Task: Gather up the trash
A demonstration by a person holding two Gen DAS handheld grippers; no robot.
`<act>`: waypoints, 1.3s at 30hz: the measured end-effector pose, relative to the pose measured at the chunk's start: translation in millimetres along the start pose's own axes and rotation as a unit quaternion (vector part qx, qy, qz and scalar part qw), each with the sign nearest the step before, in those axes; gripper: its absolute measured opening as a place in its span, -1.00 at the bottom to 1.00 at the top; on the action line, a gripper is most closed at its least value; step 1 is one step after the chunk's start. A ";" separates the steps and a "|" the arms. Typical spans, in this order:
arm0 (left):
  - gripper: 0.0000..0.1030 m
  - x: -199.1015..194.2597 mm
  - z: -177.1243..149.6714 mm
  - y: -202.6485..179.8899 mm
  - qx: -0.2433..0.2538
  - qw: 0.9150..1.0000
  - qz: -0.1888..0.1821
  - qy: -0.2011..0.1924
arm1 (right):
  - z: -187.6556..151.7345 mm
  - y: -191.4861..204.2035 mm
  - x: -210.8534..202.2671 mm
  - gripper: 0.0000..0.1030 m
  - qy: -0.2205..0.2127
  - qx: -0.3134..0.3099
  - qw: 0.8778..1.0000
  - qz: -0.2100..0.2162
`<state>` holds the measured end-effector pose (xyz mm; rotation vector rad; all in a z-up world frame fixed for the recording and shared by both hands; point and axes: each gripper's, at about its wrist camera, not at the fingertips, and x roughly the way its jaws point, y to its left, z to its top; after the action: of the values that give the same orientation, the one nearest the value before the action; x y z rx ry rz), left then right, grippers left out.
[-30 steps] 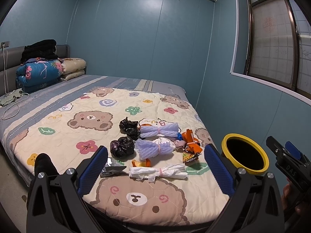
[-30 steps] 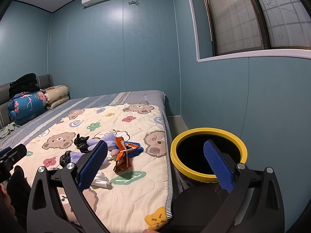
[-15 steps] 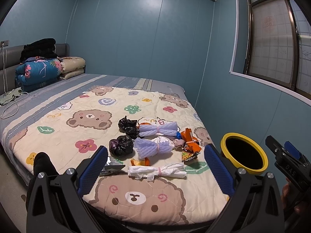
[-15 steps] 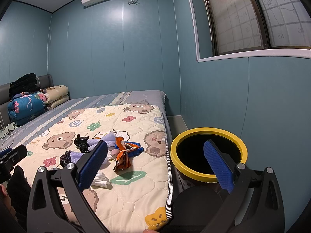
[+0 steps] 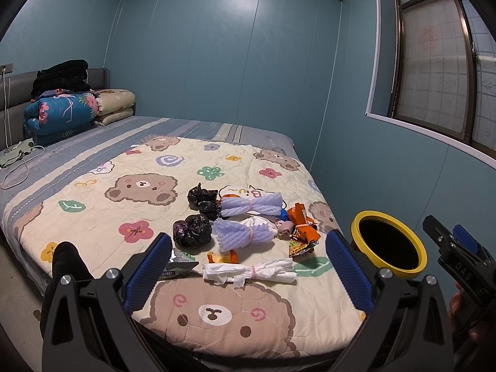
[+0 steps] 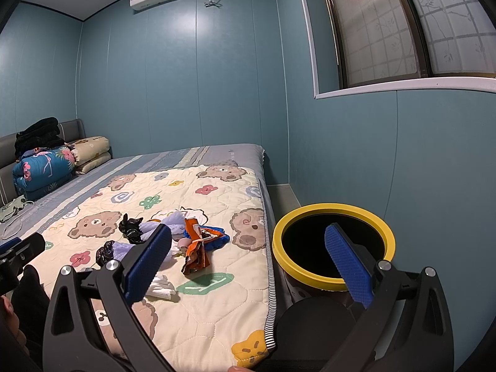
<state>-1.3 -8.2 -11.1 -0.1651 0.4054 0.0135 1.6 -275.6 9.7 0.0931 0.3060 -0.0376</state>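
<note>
Several pieces of trash lie in a cluster on the bear-print quilt (image 5: 130, 210): black crumpled bags (image 5: 192, 232), purple foam bundles (image 5: 248, 207), a tied white tissue roll (image 5: 248, 274), orange snack wrappers (image 5: 302, 237) and a silver wrapper (image 5: 178, 266). A bin with a yellow rim (image 5: 389, 243) stands beside the bed on the right; it also shows in the right wrist view (image 6: 333, 243). My left gripper (image 5: 248, 266) is open and empty, held just short of the trash. My right gripper (image 6: 248, 263) is open and empty, between the bed edge and the bin.
Folded bedding (image 5: 62, 114) and pillows (image 5: 114, 105) are stacked at the headboard on the far left. A cable (image 5: 18, 173) lies on the grey sheet. A wall with a window (image 6: 403, 24) runs close behind the bin. A black round object (image 6: 313, 325) sits below the bin.
The left gripper view has drifted slightly back and up, so the trash sits a little higher in frame. The right gripper has barely moved. Both stay open.
</note>
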 end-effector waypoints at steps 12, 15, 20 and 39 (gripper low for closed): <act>0.87 -0.4 -2.9 -1.3 -0.001 1.000 0.000 0.001 | -1.5 2.1 -1.1 0.85 0.000 0.003 1.000 0.006; 0.87 0.4 -1.4 -0.6 -0.001 1.000 -0.001 0.002 | -1.2 0.5 -1.3 0.85 0.002 0.008 1.000 0.013; 0.87 0.7 -1.0 -0.3 0.000 1.000 0.000 0.002 | 0.7 1.2 4.8 0.85 0.019 0.004 0.999 0.035; 0.87 54.5 14.9 81.4 -0.004 0.990 0.082 0.112 | 1.1 1.3 122.5 0.85 0.180 -0.033 0.974 0.133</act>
<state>50.9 73.5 -31.9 -0.1418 0.6419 0.1592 118.8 -277.2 -26.2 0.0736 0.6553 0.2588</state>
